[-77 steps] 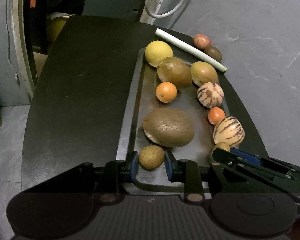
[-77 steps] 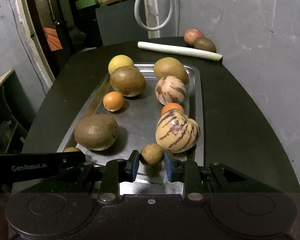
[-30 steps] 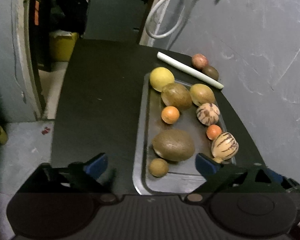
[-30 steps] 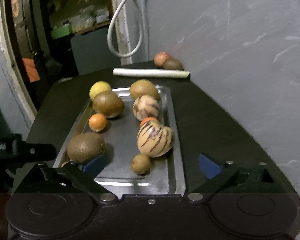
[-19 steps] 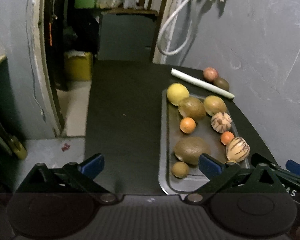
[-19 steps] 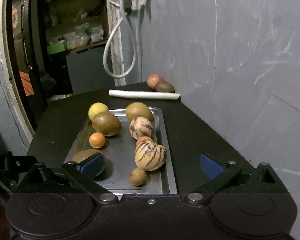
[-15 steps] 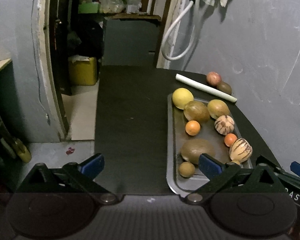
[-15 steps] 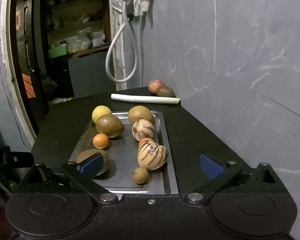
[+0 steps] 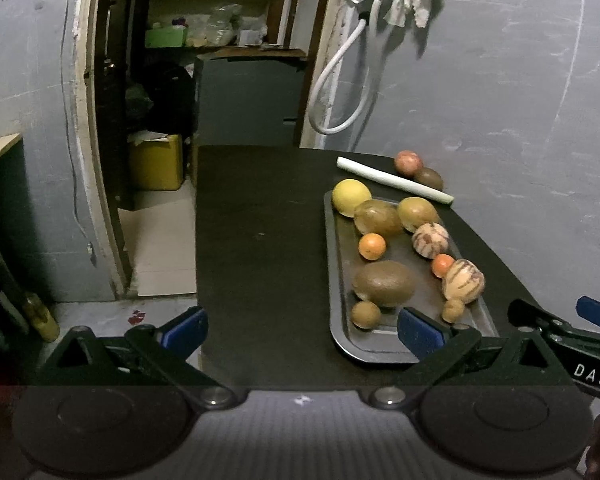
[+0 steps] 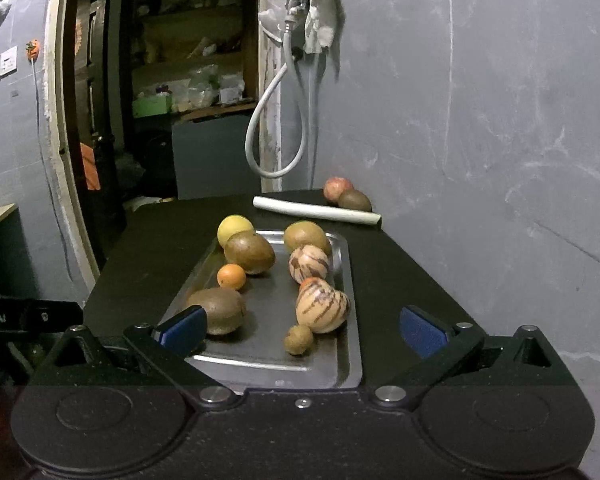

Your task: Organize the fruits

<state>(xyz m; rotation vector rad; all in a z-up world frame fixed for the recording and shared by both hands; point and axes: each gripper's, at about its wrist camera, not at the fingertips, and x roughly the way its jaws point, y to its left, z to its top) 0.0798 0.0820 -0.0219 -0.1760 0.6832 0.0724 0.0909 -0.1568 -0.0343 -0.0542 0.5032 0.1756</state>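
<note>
Now both sets of fingers stand spread wide and empty; the left gripper (image 9: 302, 330) and the right gripper (image 10: 303, 330) have let go of the two small brown fruits they were clenched on moments ago and have drawn back from the tray (image 10: 342, 356), so that more of the room shows than before; one small brown fruit (image 9: 365, 314) lies at the tray's near left corner, just beside the big brown fruit (image 9: 384, 283); the other small fruit (image 10: 298, 339) lies near the tray's near right corner, touching or almost touching the striped fruit (image 10: 322, 306); I judge that both placements are done and the tray is close to filled, with the yellow fruit (image 9: 351, 197) at its far left corner and two oranges (image 9: 371, 246) among the rest; the tray itself sits along the right side of the dark bench (image 9: 260, 240); still off the tray, at the bench's far right corner behind a white tube (image 10: 316, 210), lie a reddish fruit (image 10: 337, 188) and a dark one, perhaps the next to fetch; the light is dim, so the kinds of fruit are hard to name; the right gripper's left finger covers part of the big brown fruit, and the second orange is mostly hidden behind the striped fruit in the right view.
</note>
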